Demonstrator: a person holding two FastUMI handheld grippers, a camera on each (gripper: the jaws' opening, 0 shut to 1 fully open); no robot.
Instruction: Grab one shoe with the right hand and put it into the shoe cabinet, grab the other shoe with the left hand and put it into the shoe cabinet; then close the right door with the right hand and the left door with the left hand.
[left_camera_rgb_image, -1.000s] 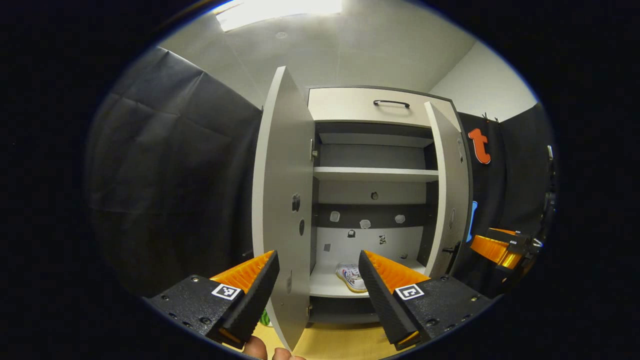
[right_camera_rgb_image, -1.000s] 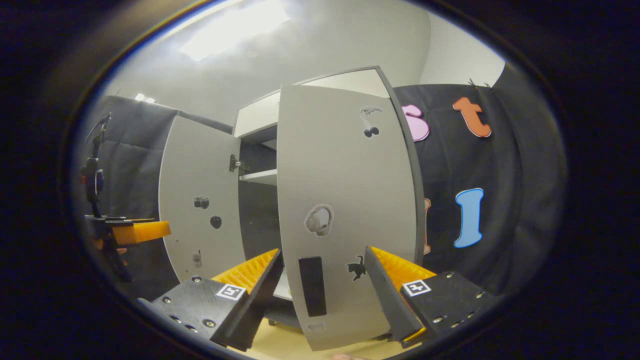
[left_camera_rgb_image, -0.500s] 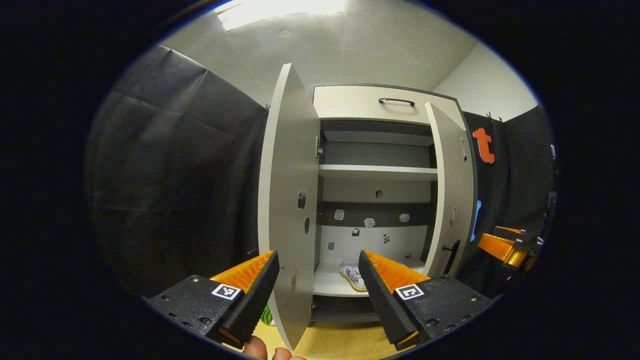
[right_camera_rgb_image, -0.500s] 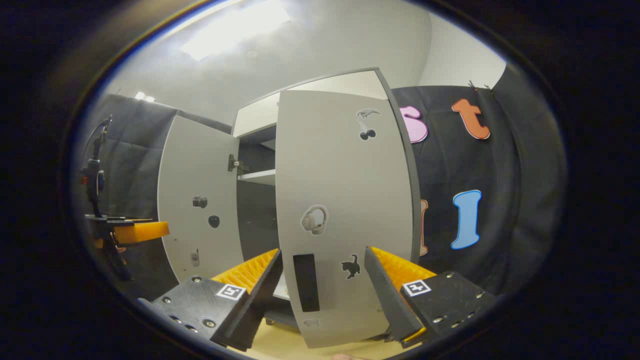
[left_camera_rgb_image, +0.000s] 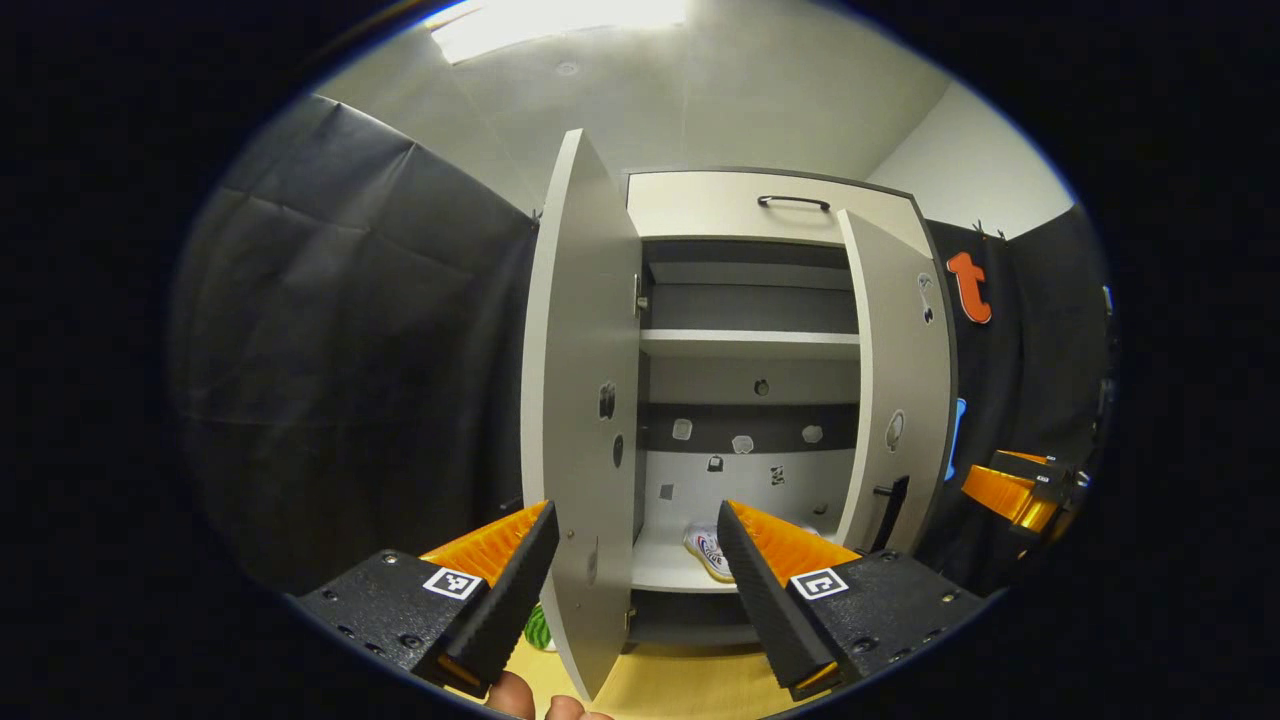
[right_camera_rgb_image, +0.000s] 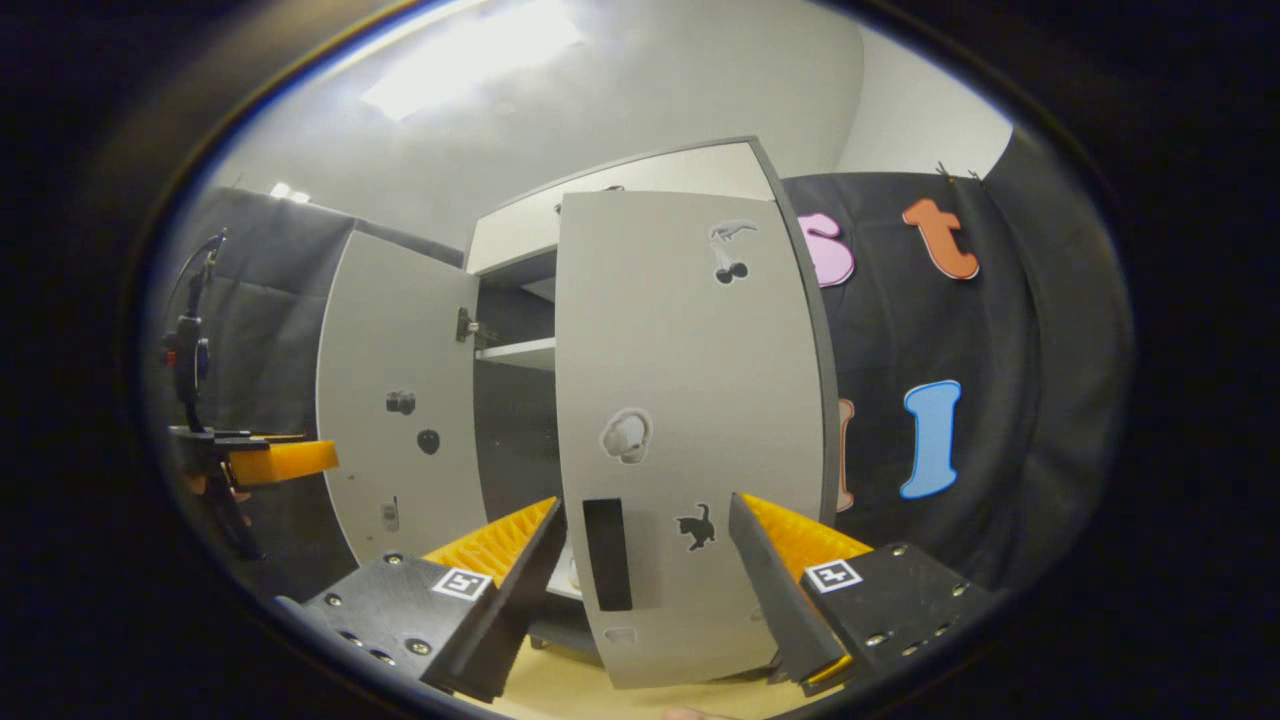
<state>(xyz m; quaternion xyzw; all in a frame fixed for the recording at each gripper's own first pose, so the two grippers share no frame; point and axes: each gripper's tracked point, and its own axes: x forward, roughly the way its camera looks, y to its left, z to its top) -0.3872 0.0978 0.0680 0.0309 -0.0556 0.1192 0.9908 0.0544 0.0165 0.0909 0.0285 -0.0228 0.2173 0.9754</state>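
Left gripper (left_camera_rgb_image: 632, 560): fingers held apart, nothing between them but the edge of the left door; a fingertip of the holding hand (left_camera_rgb_image: 512, 695) is seen below it.
Right gripper (right_camera_rgb_image: 645, 555): fingers spread apart, gripping nothing, with the outer face of the right door directly ahead; the same gripper is seen far right of the left gripper (left_camera_rgb_image: 1010, 490).
Shoe (left_camera_rgb_image: 712, 552): 1 white shoe with coloured trim is seen, lying on the bottom shelf ahead of the left gripper, partly hidden by its right finger; the long axis appears to run from the back of the cabinet toward the front, but which end is the toe cannot be told.
Shoe cabinet (left_camera_rgb_image: 745, 205): upright, pale, with a black handle on the top panel; 2 shelves are visible, the upper one bare.
Left door (left_camera_rgb_image: 580, 400): open, seen almost edge-on just ahead of the left gripper.
Right door (right_camera_rgb_image: 690, 430): partly swung in, stickers and a black handle plate on its face.
Floor (left_camera_rgb_image: 670, 685): yellow, below the cabinet.
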